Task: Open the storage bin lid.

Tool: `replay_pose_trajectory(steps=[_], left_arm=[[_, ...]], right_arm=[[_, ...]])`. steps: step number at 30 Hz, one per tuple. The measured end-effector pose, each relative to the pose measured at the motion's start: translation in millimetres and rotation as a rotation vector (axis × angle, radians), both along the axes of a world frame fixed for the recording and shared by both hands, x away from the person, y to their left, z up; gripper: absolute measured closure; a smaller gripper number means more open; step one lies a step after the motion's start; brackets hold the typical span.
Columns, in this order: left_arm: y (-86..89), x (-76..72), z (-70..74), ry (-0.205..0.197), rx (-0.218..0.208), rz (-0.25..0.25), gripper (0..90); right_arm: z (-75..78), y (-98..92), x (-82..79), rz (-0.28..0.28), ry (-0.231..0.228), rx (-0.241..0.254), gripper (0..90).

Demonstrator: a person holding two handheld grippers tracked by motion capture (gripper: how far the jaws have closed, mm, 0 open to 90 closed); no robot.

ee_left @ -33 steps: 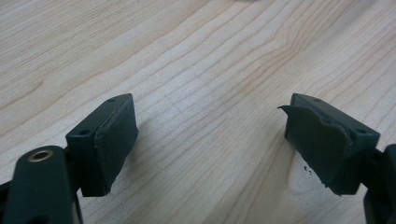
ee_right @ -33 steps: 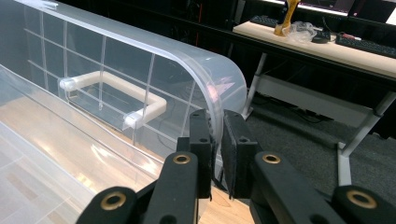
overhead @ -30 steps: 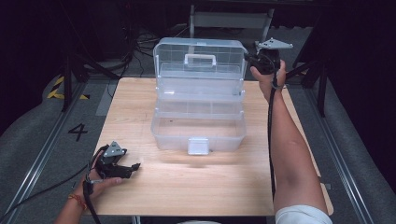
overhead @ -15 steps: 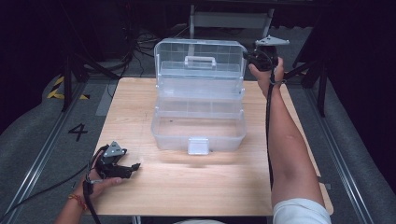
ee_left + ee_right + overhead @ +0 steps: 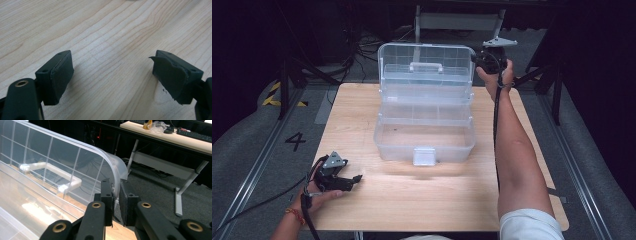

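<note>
The tabletop (image 5: 362, 125) is carrying a clear box (image 5: 424, 135) at its centre, with the tiers spread and the lid (image 5: 427, 67) standing raised at the far side. The right tool (image 5: 484, 57) is gripping the lid at its upper right corner; in the right gripper view the jaws are standing nearly together with the lid's curved rim (image 5: 115, 187) pinched between the pads. The left tool (image 5: 344, 180) is resting near the tabletop's near left corner, well apart from the box, with its jaws spread wide and nothing between them.

The step in hand appears to be swinging the lid on its hinge. To do it well, the right tool should be following the lid's arc rather than pulling straight, since a one-corner grip could twist the thin plastic. The grip should be staying square on the rim. The handle (image 5: 426, 66) is lying left of the right tool, on the lid's face.
</note>
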State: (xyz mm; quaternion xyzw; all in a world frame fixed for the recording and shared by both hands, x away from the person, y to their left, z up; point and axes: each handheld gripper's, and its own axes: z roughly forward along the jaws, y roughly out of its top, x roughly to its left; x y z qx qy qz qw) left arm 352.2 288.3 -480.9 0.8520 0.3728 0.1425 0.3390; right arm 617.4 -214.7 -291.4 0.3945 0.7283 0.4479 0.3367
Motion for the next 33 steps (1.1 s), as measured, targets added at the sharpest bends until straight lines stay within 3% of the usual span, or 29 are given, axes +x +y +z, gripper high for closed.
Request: replay_pose_trajectory(steps=[19, 26, 33], left_arm=[[-0.7, -0.2, -0.3, 0.001, -0.005, 0.005, 17.2], [-0.3, 0.0, -0.1, -0.002, 0.001, 0.001, 17.2], [-0.4, -0.1, -0.1, 0.001, -0.001, 0.001, 17.2]], right_arm=[[-10.0, 0.2, 14.6, -0.008, 0.006, 0.021, 82.1], [-18.2, 0.6, 19.9, -0.026, 0.003, 0.053, 81.6], [-25.3, 2.8, 24.7, -0.050, 0.006, 0.053, 80.9]])
